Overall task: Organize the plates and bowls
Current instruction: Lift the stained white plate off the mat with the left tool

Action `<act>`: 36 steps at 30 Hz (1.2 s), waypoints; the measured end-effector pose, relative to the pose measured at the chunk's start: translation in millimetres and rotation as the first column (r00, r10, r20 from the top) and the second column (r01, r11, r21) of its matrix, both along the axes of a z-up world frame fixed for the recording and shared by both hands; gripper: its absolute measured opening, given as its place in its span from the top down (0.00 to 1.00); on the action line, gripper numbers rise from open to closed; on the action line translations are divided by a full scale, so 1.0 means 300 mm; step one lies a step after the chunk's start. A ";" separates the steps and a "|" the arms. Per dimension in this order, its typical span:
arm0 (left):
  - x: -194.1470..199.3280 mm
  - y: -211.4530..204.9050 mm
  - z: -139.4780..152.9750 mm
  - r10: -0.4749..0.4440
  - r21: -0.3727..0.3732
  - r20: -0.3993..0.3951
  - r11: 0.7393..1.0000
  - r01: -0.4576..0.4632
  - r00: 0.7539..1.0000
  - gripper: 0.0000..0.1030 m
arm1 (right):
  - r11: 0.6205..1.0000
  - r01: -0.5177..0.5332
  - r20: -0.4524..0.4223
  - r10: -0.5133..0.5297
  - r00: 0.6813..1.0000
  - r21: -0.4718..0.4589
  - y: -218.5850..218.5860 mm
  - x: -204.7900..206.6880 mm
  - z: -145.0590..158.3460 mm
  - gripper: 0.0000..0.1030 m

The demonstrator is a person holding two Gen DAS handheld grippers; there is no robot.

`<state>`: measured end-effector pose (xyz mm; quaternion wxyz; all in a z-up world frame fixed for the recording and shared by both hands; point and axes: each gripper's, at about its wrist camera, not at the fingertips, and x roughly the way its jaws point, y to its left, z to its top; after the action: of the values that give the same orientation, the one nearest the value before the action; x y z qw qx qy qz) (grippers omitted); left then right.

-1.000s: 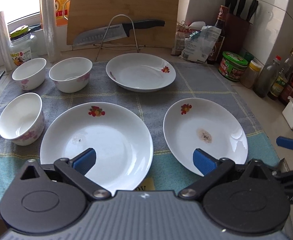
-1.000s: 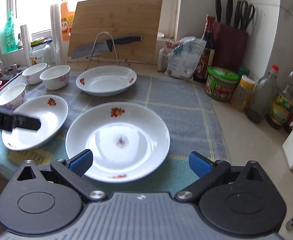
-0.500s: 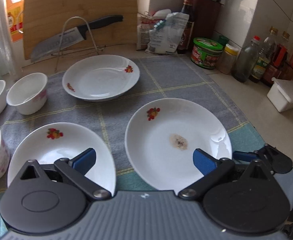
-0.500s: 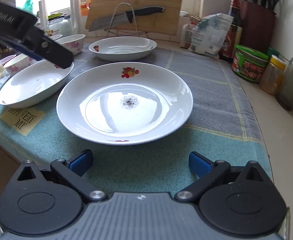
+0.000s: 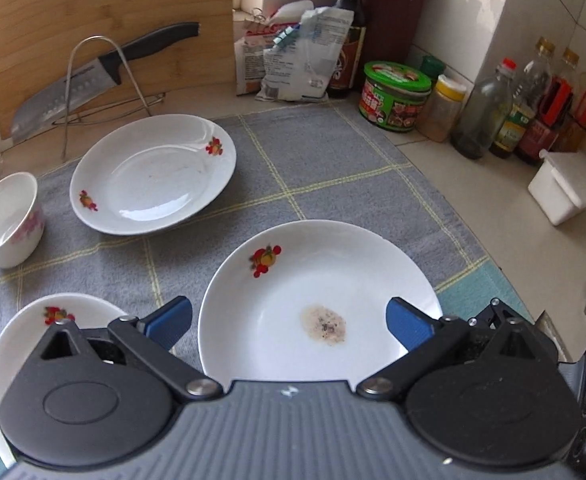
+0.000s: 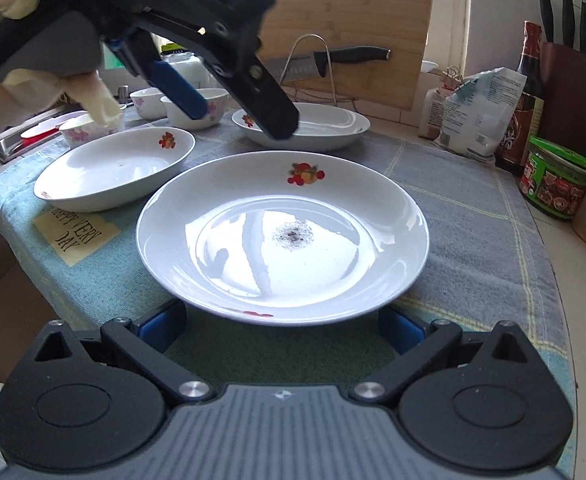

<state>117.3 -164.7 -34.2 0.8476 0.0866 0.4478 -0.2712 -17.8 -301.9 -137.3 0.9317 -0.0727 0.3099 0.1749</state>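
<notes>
Right now your right gripper (image 6: 283, 330) sits low at the near rim of the stained plate (image 6: 283, 236) on the grey checked cloth (image 6: 473, 216), fingers spread wide, gripping nothing. Your left gripper (image 5: 289, 322) hangs above that same plate, likewise spread and empty, with two more plates beyond.

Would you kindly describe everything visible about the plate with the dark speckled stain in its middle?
The stained plate is a round, shallow, glossy white dish, ceramic by the look of it, with a red-and-orange fruit motif near its far rim and a fainter red mark at the near rim. A brownish, pepper-like smear sits in its centre. It lies flat, right way up, on the checked cloth near the counter's front edge. The right gripper, open, flanks its near rim; contact is unclear.
</notes>
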 end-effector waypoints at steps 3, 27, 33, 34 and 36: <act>0.042 0.006 -0.014 -0.038 -0.027 -0.009 0.999 0.038 0.999 0.01 | 1.000 -0.007 0.014 0.007 1.000 -0.001 0.003 -0.003 -0.005 0.00; 0.249 -0.052 -0.149 -0.262 -0.013 -0.177 0.964 0.264 0.949 0.12 | 0.999 0.047 0.090 -0.049 0.995 0.020 0.014 -0.034 -0.024 0.00; 0.261 -0.069 -0.148 -0.301 -0.006 -0.202 0.952 0.306 0.932 0.16 | 0.999 0.047 0.097 -0.049 0.994 0.023 0.013 -0.038 -0.026 0.00; 0.265 -0.068 -0.147 -0.302 -0.007 -0.207 0.952 0.307 0.931 0.16 | 0.999 0.048 0.098 -0.050 0.994 0.023 0.013 -0.038 -0.026 0.00; 0.275 -0.064 -0.147 -0.306 -0.011 -0.223 0.950 0.311 0.926 0.16 | 0.999 0.048 0.099 -0.050 0.994 0.023 0.013 -0.039 -0.026 0.00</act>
<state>199.8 -184.1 -78.4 0.7379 0.1355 0.5238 -0.4035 -29.4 -298.1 -145.2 0.9507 -0.0640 0.2630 0.1512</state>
